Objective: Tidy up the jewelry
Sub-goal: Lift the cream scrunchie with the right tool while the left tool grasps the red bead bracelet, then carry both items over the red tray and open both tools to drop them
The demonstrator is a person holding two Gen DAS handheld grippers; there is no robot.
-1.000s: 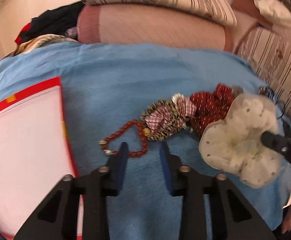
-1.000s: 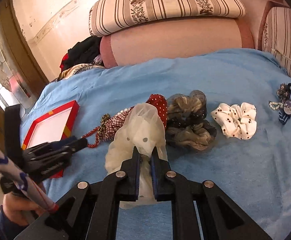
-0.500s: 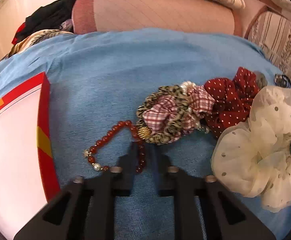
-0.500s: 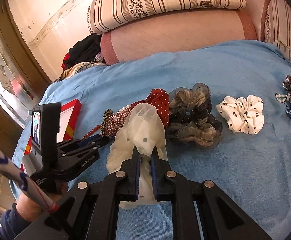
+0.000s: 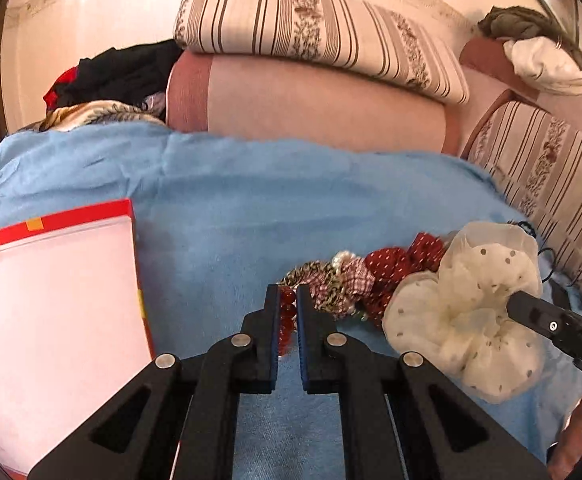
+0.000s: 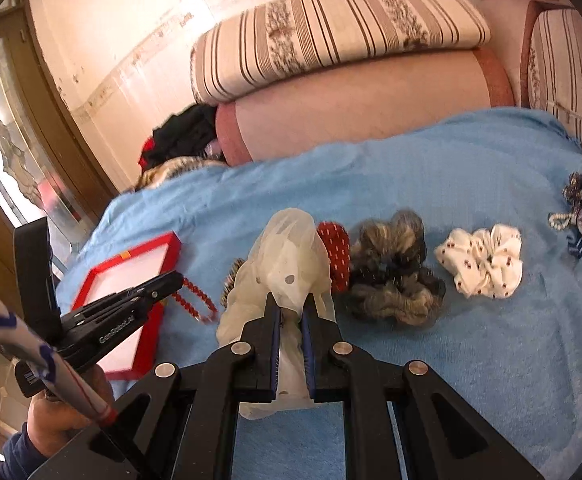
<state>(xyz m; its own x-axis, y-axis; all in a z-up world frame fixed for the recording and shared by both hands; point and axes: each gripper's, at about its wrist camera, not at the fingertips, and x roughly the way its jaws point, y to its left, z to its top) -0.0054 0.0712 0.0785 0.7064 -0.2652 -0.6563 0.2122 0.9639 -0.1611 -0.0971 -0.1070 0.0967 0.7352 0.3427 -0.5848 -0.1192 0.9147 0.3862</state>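
The left gripper (image 5: 289, 300) pinches the limp, slippery bracelet (image 5: 287, 322) mid-strand; the right gripper (image 6: 291, 312) clamps the soft, light scrunchie (image 6: 287, 264).

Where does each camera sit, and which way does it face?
Left wrist: on the left gripper, facing the pillows; its jaws are shut on the red bead bracelet; the right gripper shows at right.
Right wrist: on the right gripper, facing the same way, jaws shut on the cream scrunchie; a hand shows.
Shared: red box, blue blanket.
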